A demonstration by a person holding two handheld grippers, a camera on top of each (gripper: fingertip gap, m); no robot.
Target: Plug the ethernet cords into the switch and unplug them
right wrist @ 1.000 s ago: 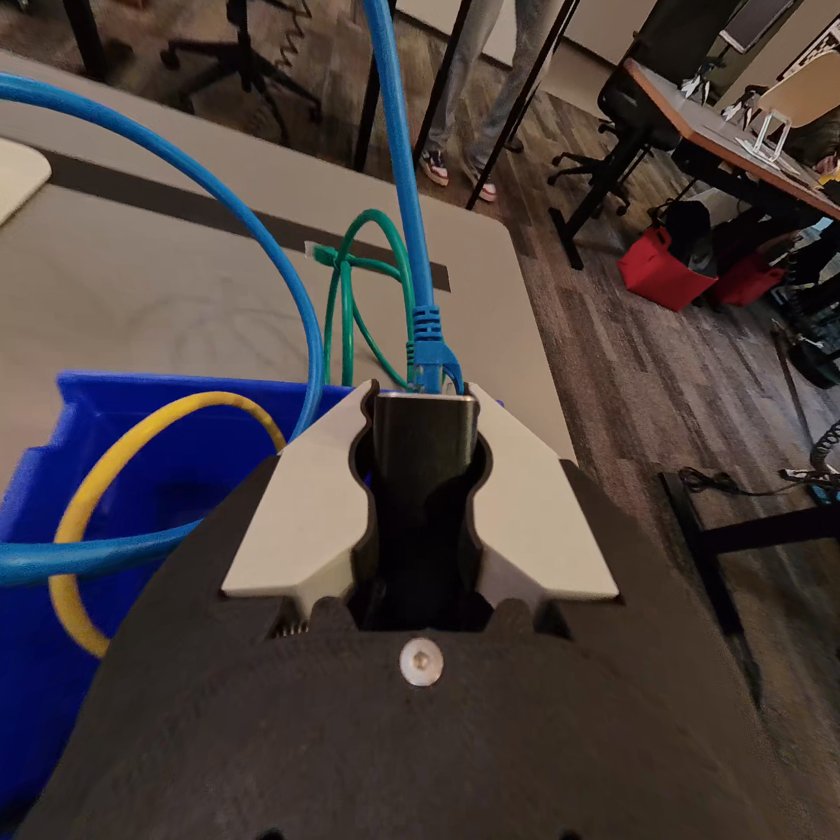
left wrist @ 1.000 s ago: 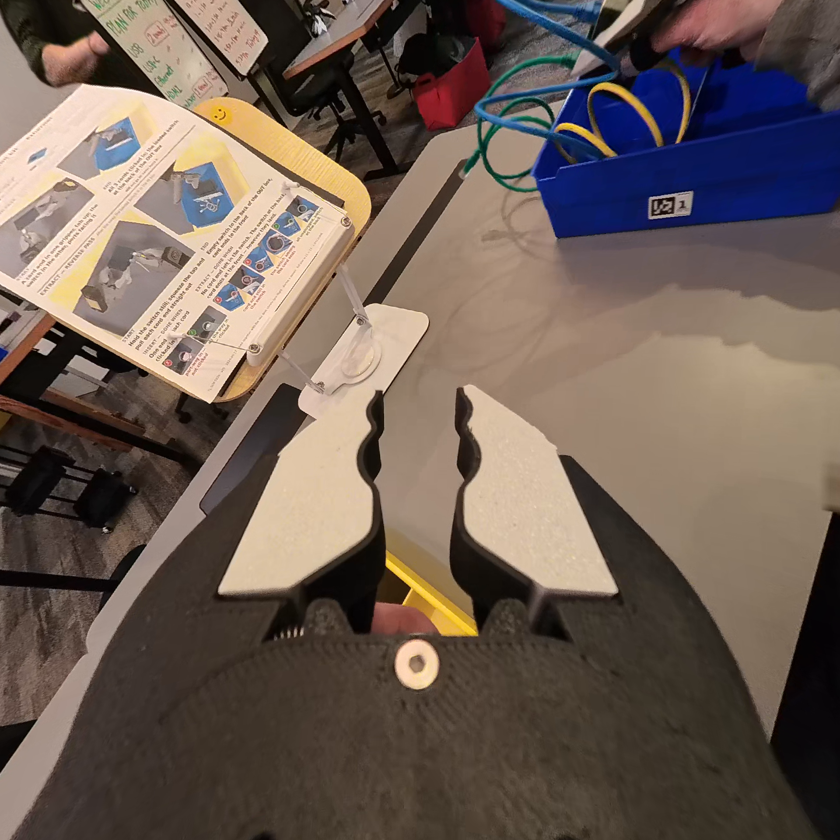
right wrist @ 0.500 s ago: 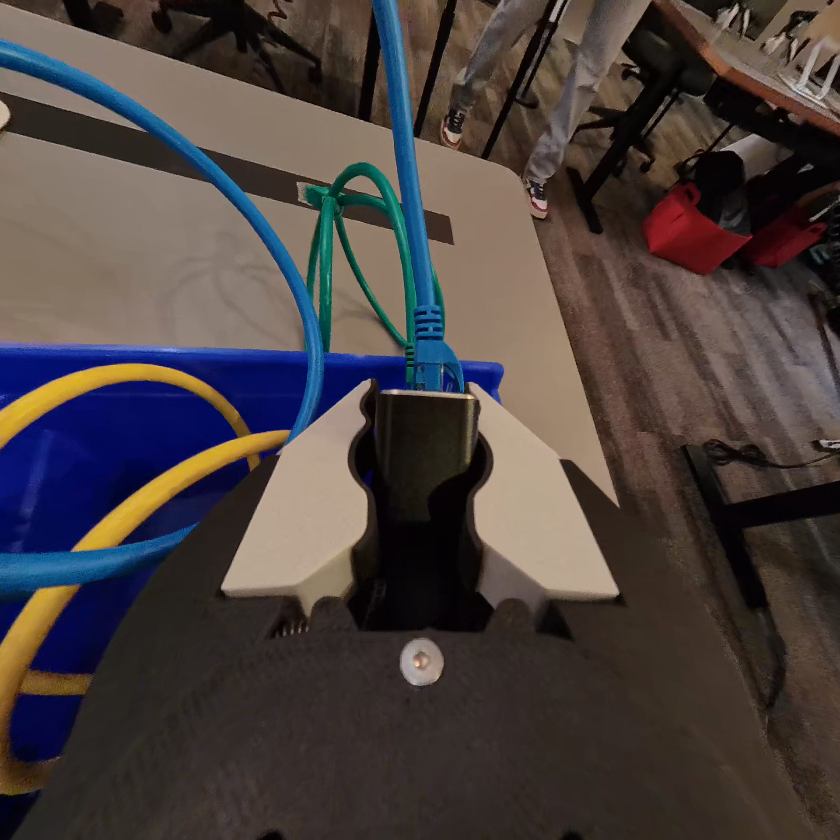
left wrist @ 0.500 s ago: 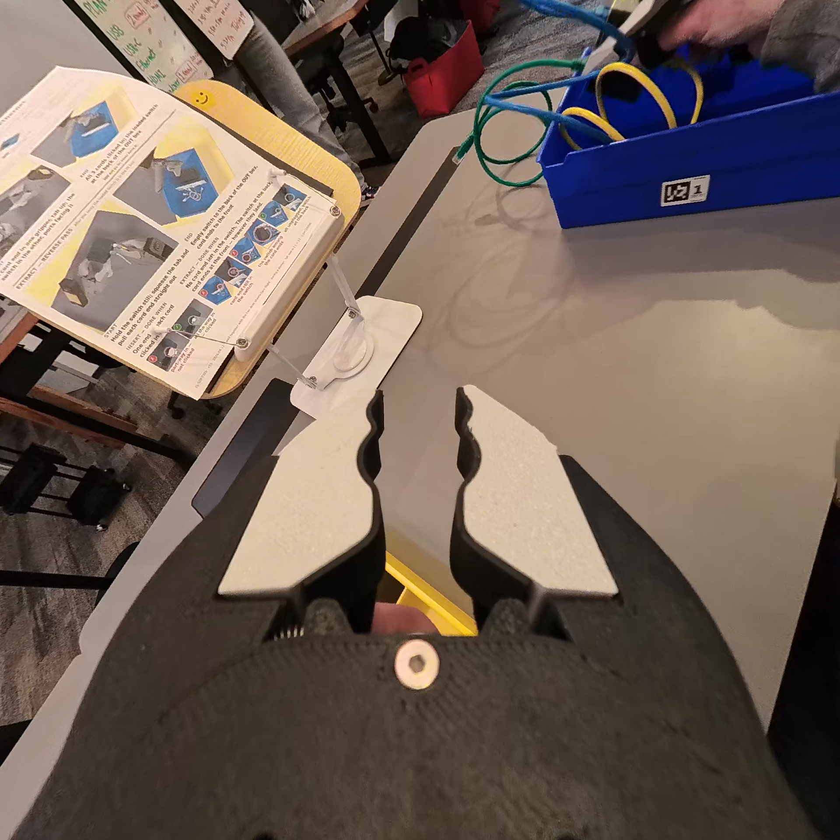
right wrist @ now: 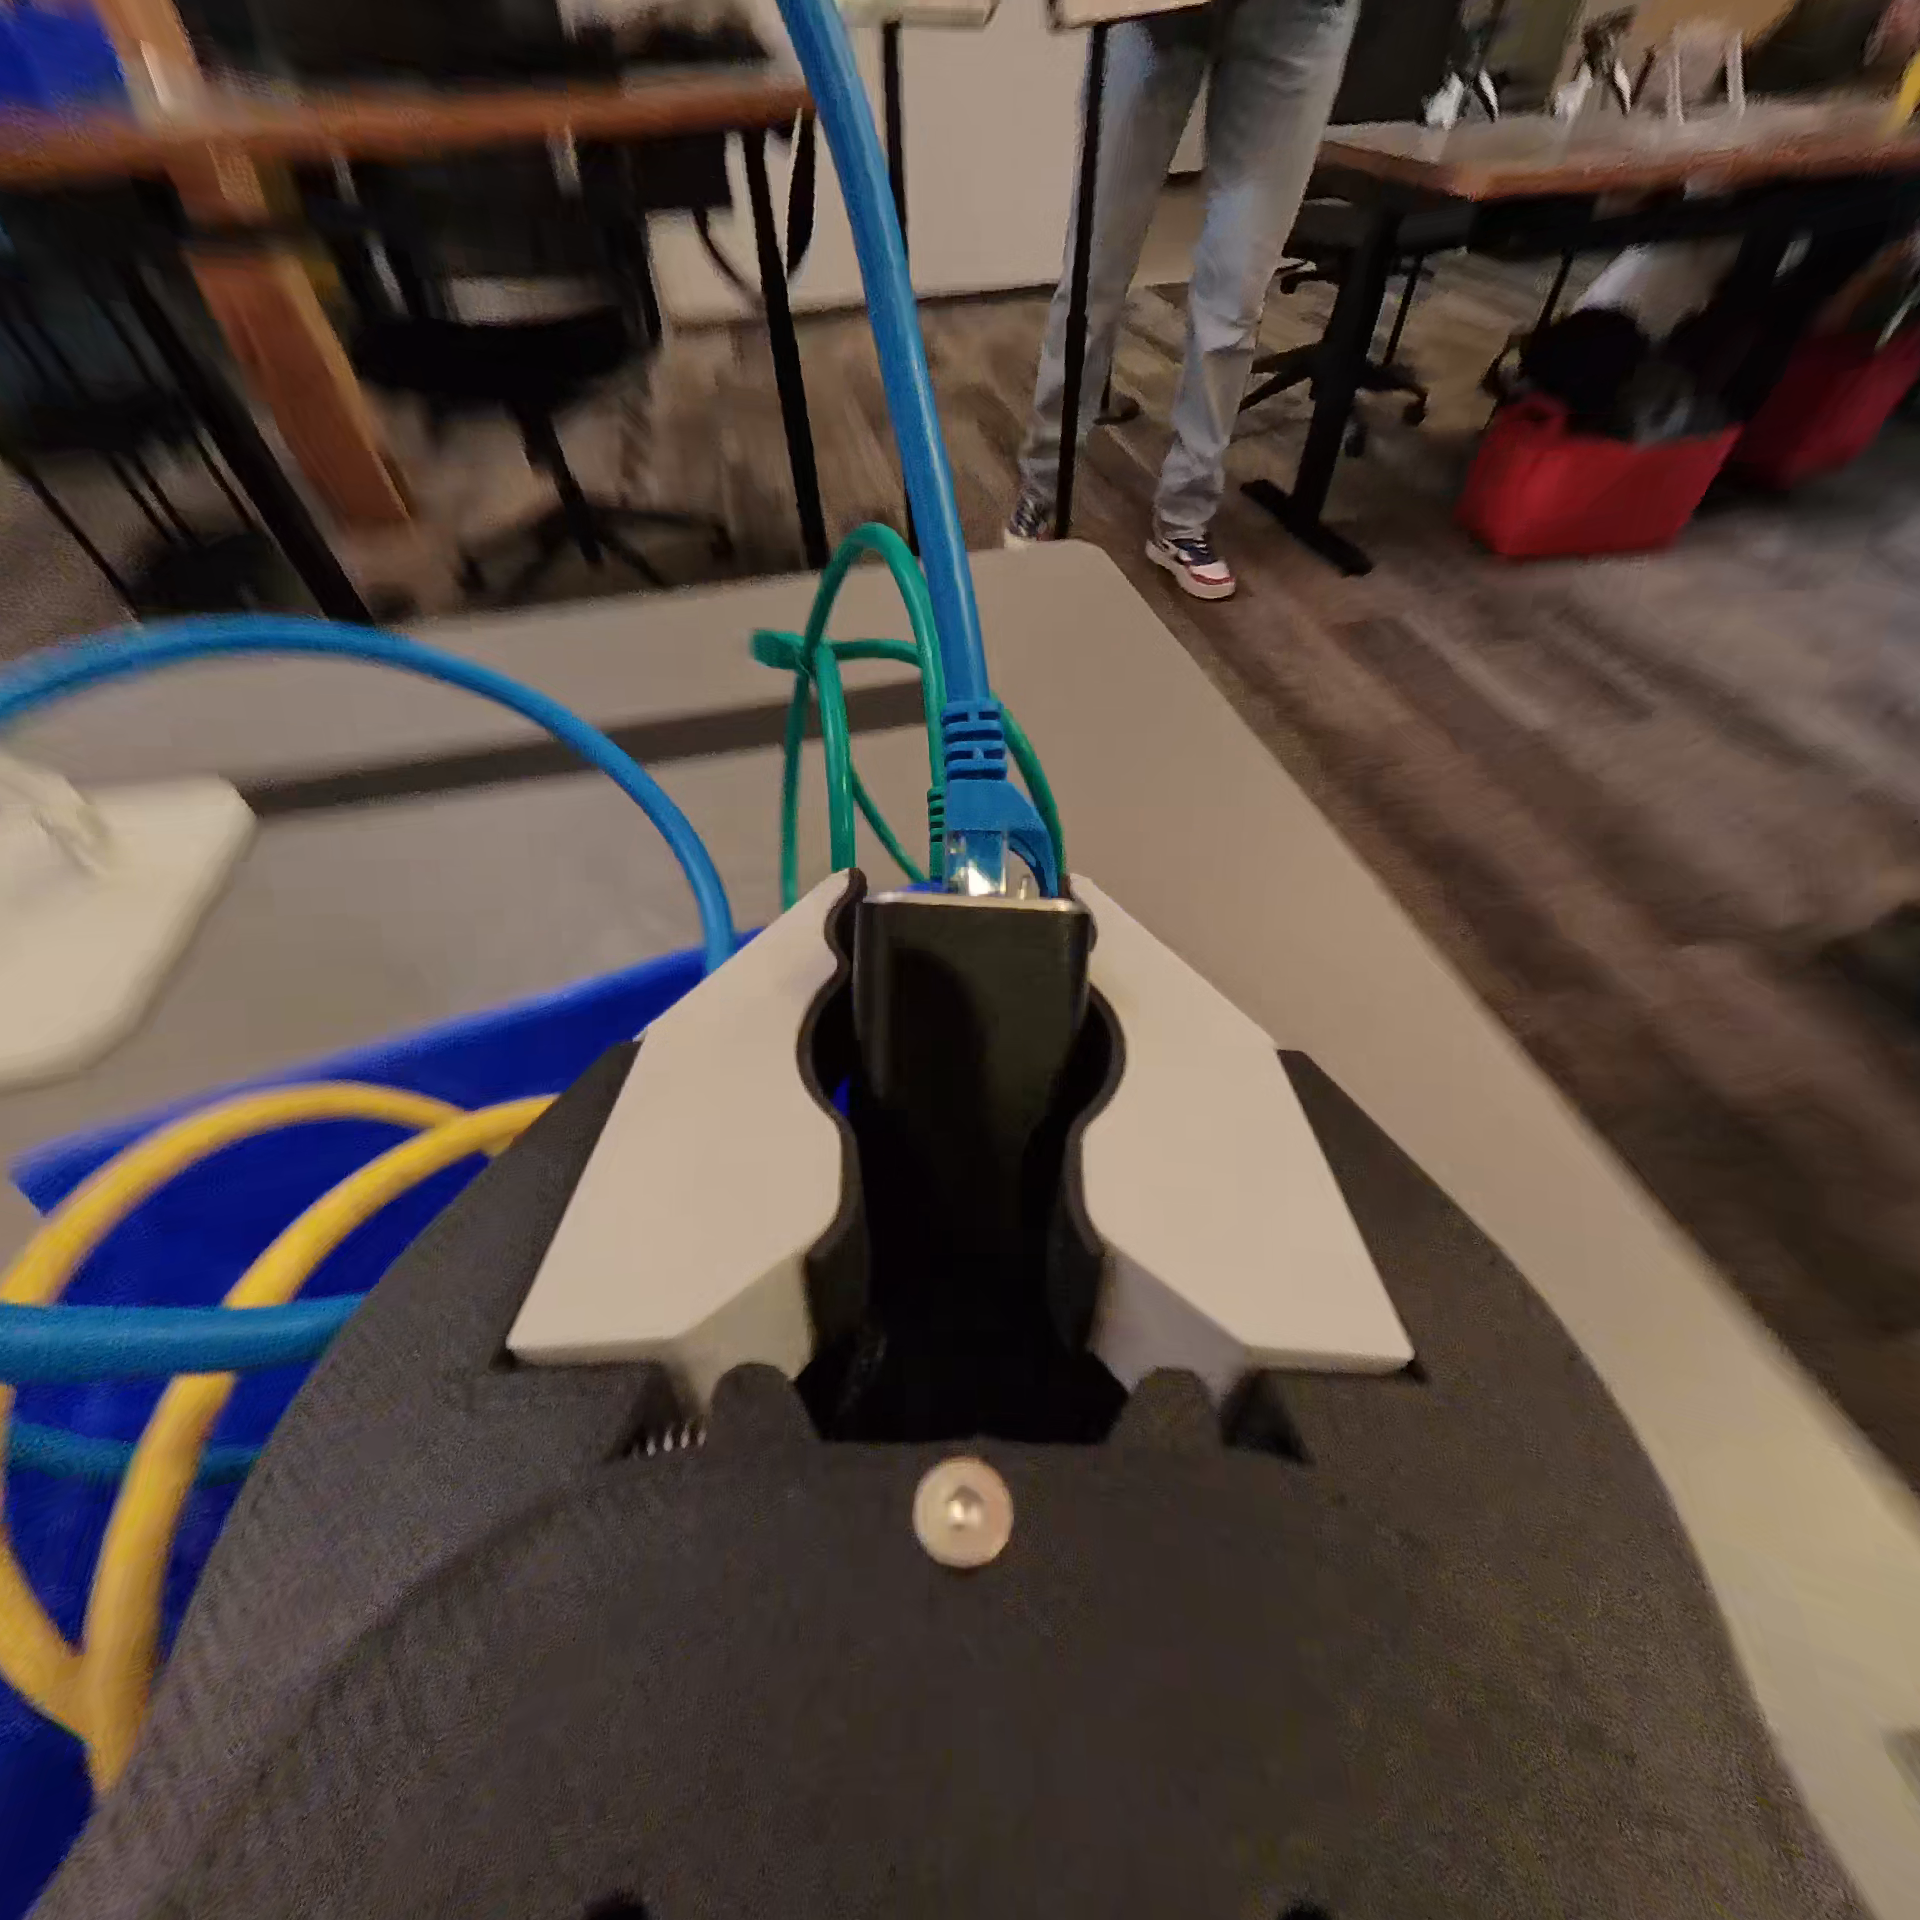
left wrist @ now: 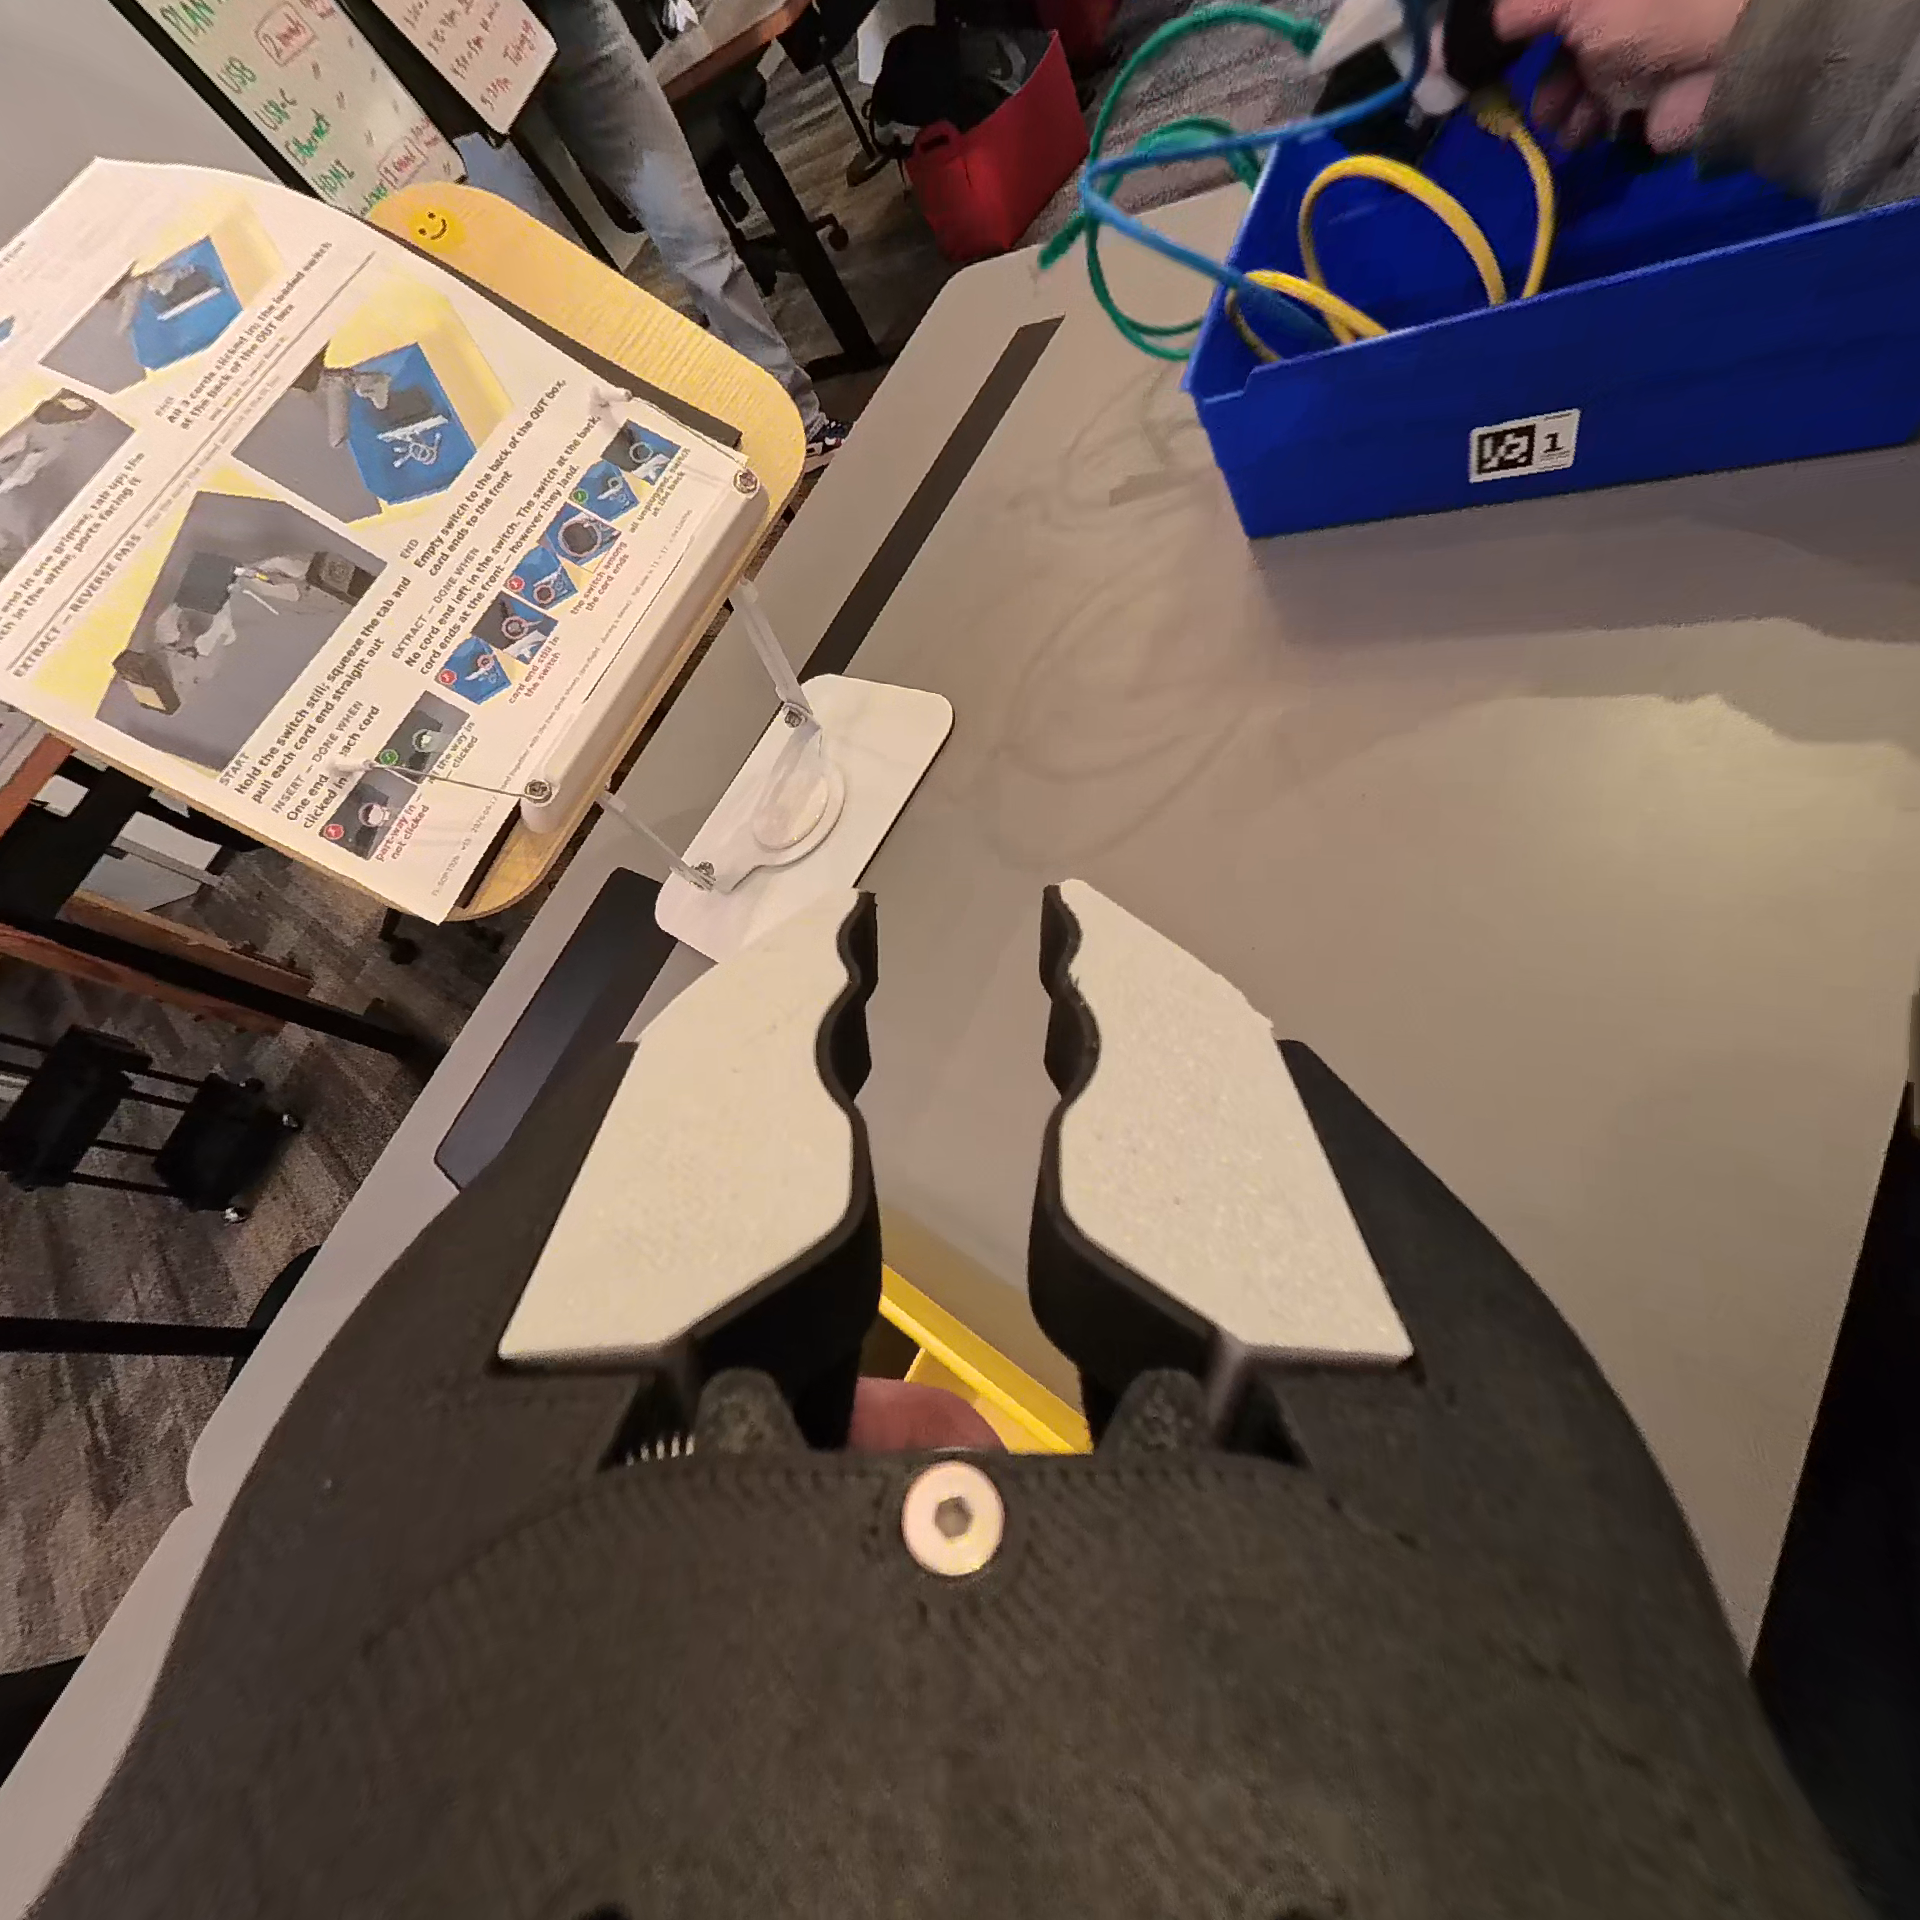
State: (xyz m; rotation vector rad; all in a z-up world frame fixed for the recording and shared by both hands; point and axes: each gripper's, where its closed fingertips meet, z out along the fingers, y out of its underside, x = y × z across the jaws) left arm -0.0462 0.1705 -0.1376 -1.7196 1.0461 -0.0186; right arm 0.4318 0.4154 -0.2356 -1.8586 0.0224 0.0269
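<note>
My right gripper [right wrist: 961, 899] is shut on the black switch [right wrist: 971, 1029], held over the blue bin [right wrist: 312, 1143]. A blue ethernet cord [right wrist: 971, 748] is plugged into the switch's far face, and a green cord [right wrist: 831, 727] runs from it too. A yellow cord [right wrist: 208, 1195] loops in the bin. My left gripper [left wrist: 956, 914] is open and empty above the grey table [left wrist: 1455, 831], well short of the blue bin [left wrist: 1662, 395]. In the left wrist view a hand [left wrist: 1600, 62] with the other gripper is blurred at the top right, over the yellow cord [left wrist: 1434, 208].
A white stand [left wrist: 821, 800] holding an instruction sheet [left wrist: 312, 520] sits at the table's left edge. A yellow edge [left wrist: 977, 1371] shows under my left gripper. A person's legs [right wrist: 1216, 312], chairs, desks and a red bag [right wrist: 1590, 488] are on the floor beyond the table. Spacing between my two grippers at the tips: around 55 centimetres.
My right gripper has tilted up and swung with the switch, so the view now looks out over the table's far corner. My left gripper has drifted slightly and stays open.
</note>
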